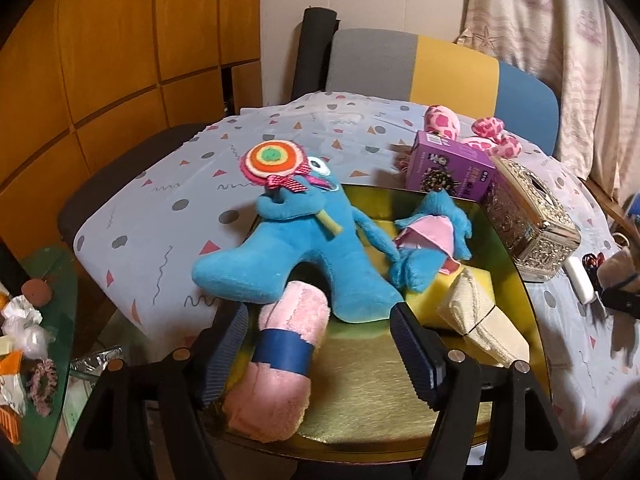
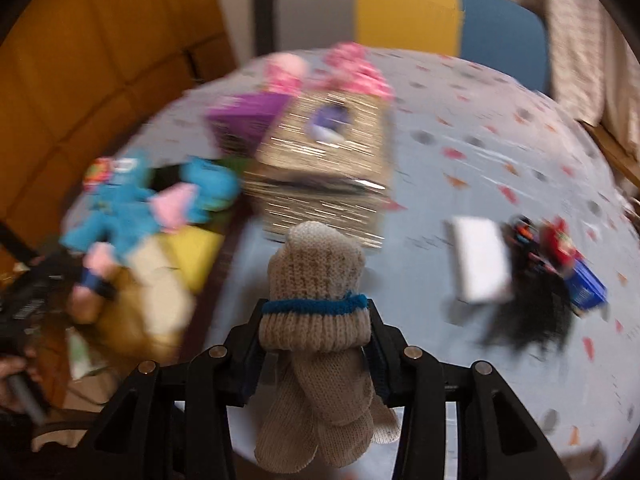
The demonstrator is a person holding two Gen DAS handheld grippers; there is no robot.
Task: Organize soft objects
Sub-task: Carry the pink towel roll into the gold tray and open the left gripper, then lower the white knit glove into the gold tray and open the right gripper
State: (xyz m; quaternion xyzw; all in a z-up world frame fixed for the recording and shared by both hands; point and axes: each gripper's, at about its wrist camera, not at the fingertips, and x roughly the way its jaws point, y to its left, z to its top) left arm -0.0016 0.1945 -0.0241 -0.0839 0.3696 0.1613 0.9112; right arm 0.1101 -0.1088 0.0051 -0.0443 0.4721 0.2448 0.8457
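Showing only rightward: knitted gloves (image 2: 316,280) between right gripper (image 2: 316,344) fingers.

- The left tool (image 1: 320,344), black-framed with ribbed dark-blue pads, points steeply downward with its fingers (image 1: 224,354) spread apart; the pads press on nothing.
- The right tool (image 2: 316,344), black-framed as well, also tilts steeply down, its fingers closed on a beige knitted bundle with a blue band (image 2: 316,300).
- At the lower left edge of the right wrist view, a hand (image 2: 12,376) grips the left tool's handle.

My left wrist camera looks steeply down, close over the gold tray (image 1: 360,392). My right looks down from farther right; both share the metal box (image 1: 532,220).
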